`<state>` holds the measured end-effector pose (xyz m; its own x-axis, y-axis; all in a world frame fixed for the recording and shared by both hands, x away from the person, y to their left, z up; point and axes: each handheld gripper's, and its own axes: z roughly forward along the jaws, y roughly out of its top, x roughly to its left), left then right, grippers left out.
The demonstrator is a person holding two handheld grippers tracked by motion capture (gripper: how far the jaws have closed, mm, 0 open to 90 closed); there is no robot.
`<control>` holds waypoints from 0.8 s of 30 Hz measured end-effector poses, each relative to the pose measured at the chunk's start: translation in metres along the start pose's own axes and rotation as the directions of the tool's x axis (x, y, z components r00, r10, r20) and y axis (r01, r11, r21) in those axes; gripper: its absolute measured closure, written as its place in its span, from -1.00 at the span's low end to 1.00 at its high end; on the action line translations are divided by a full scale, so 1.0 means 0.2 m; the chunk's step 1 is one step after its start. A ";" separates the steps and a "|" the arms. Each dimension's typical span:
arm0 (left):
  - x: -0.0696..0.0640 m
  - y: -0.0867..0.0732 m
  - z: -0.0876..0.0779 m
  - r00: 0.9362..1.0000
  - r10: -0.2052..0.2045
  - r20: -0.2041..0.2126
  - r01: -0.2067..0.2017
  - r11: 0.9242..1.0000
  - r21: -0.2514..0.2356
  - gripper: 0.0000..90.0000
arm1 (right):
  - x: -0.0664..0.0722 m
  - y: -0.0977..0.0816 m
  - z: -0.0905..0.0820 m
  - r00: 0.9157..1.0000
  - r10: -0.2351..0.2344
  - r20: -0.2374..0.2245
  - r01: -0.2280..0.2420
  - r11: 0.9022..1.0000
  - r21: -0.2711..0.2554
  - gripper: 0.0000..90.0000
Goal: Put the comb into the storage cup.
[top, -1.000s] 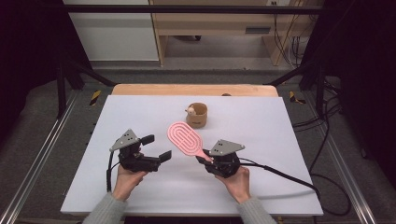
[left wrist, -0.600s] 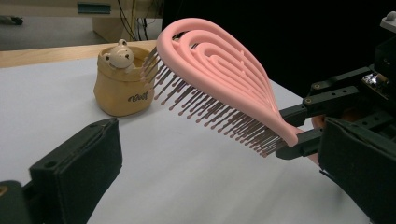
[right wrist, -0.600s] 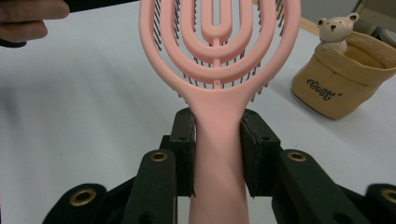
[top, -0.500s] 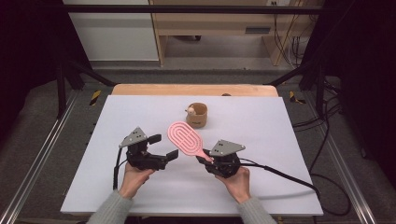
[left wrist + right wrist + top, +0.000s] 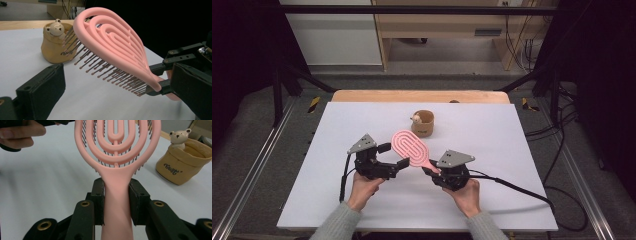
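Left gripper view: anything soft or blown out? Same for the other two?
Left gripper view: own jaws blurred, pink hairbrush sharp, backdrop black. Right gripper view: handle crisp, bear cup slightly soft. High view: white table evenly lit, no glare, surroundings dark.

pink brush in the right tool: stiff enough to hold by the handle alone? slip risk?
Probably stiff: the pink brush juts out from the right tool, gripped at the handle alone, with no visible sag. Likely light, since its head is open loops rather than solid. The handle looks smooth, so it may twist or slip if pushed sideways. The left tool stands open beside the head.
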<state>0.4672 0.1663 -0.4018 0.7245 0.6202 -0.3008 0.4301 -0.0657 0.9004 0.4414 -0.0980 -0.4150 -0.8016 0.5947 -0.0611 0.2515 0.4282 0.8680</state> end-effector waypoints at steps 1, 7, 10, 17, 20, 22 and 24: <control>0.00 0.00 0.01 1.000 -0.003 0.000 0.003 1.000 0.001 -0.99 | 0.00 0.00 0.00 1.000 0.000 -0.002 0.000 1.000 0.000 0.55; 0.00 0.00 0.02 1.000 -0.011 -0.006 0.011 1.000 0.003 -0.94 | 0.00 0.00 0.00 1.000 0.003 -0.009 -0.003 1.000 0.000 0.55; 0.01 0.00 0.03 1.000 -0.026 0.003 0.026 1.000 0.008 -0.88 | 0.00 0.00 0.00 1.000 0.002 -0.010 -0.002 1.000 0.000 0.55; 0.01 0.00 0.04 0.999 -0.042 0.008 0.042 0.999 0.006 -0.68 | 0.00 0.00 0.01 1.000 0.003 -0.014 -0.003 1.000 0.000 0.55; 0.01 0.00 0.04 0.998 -0.057 0.013 0.057 0.998 0.002 -0.64 | 0.00 0.00 0.01 1.000 0.004 -0.017 -0.004 1.000 0.000 0.55; 0.01 0.00 0.05 0.998 -0.068 0.017 0.068 0.998 -0.003 -0.58 | 0.00 0.00 0.01 1.000 0.003 -0.018 -0.003 1.000 -0.003 0.55; 0.01 0.00 0.05 0.997 -0.075 0.020 0.076 0.997 -0.006 -0.49 | 0.00 0.00 0.01 1.000 0.003 -0.019 -0.003 1.000 -0.004 0.54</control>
<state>0.4736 0.1603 -0.4061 0.7004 0.6078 -0.3741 0.4802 -0.0136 0.8770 0.4412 -0.0967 -0.4160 -0.8111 0.5828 -0.0489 0.2519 0.4235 0.8701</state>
